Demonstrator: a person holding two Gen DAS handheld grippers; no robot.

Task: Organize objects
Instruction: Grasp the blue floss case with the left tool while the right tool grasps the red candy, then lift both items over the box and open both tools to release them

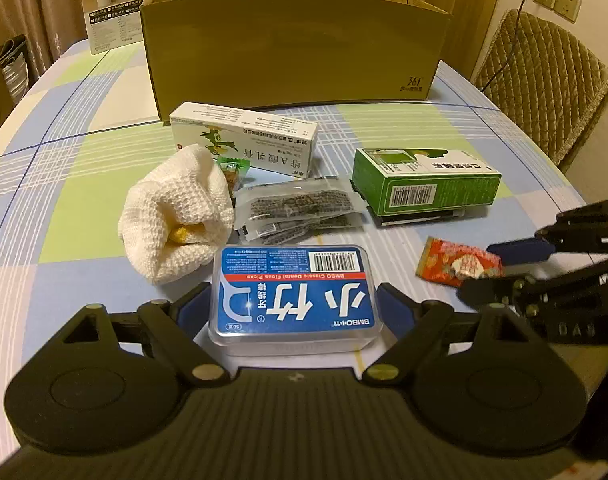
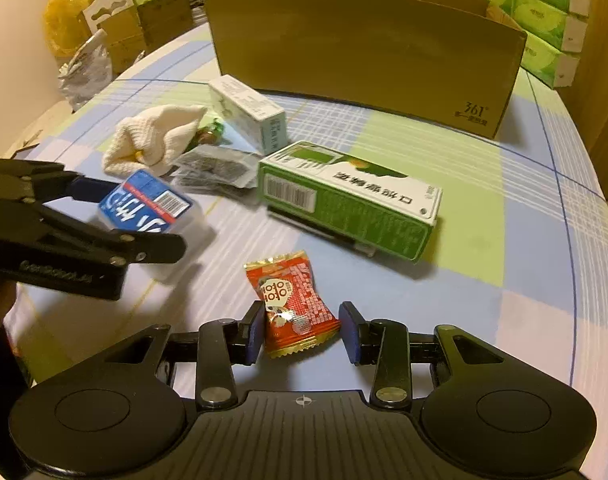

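Between the blue pads of the left gripper (image 1: 294, 304), a clear floss-pick case (image 1: 294, 294) with a blue label, flat on the checked worktop (image 1: 444, 128), long axis running straight across from pad to pad, printed characters upside down toward the camera, barcode end away. Jaws wide, one pad at each short end of the case, apparently pressing on it, though contact partly hidden by the case itself.

Off to the right, the right gripper (image 2: 304, 328) tilted down over a red candy packet (image 2: 294, 304). Packet flat on the worktop, long axis roughly along the fingers, leaning a little leftward at its far crimped end, near crimped end lying between the pads. Left pad just touching the wrapper's edge; right pad beside it with a narrow gap of cloth showing. Jaws partway in, not clamped.

Behind both: a white knitted cloth (image 1: 176, 212) bunched up, a clear sachet of dark pieces (image 1: 300, 210), a white carton (image 1: 248, 142) and a green carton (image 1: 428, 182) lying flat, long sides across the view. Farther back, an open cardboard box (image 1: 296, 52) standing upright on the worktop.
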